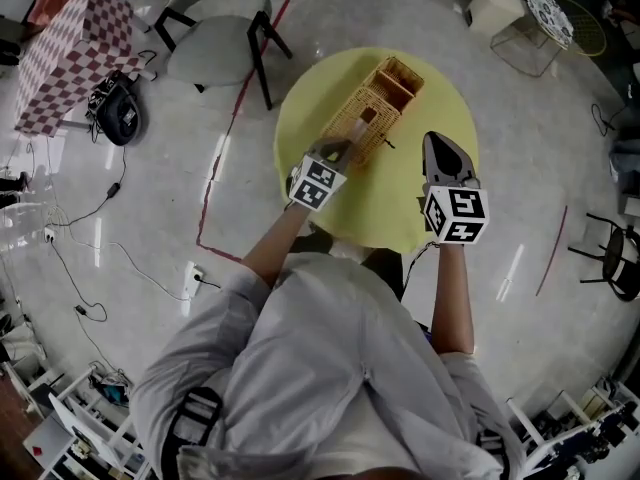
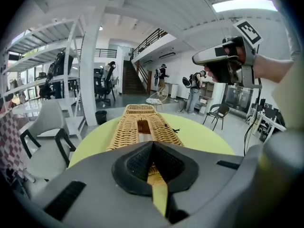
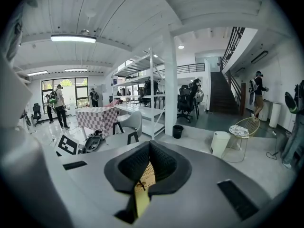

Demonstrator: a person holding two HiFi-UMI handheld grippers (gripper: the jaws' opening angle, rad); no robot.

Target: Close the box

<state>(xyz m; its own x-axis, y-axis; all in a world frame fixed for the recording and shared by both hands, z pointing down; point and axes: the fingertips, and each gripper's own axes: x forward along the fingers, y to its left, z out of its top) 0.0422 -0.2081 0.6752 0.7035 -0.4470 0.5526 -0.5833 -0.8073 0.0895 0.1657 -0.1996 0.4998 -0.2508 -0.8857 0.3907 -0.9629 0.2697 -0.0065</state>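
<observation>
A long woven wicker box (image 1: 372, 111) lies on the round yellow table (image 1: 400, 203), running away from me. Its far end shows open compartments; the near part is covered by a woven lid with a small rectangular hole. My left gripper (image 1: 340, 149) sits at the box's near end, jaws shut with nothing between them. In the left gripper view the wicker box (image 2: 142, 127) stretches straight ahead of the left gripper (image 2: 153, 144). My right gripper (image 1: 437, 140) hovers over the table to the right of the box, shut and empty. It points away from the box in the right gripper view (image 3: 150, 144).
A grey chair (image 1: 215, 38) stands left of the table, with a checkered table (image 1: 75, 53) and a black bag (image 1: 118, 108) beyond it. A white bin (image 1: 495, 8) and a wire stool (image 1: 555, 18) are at the far right. A black chair (image 1: 615, 253) stands to the right.
</observation>
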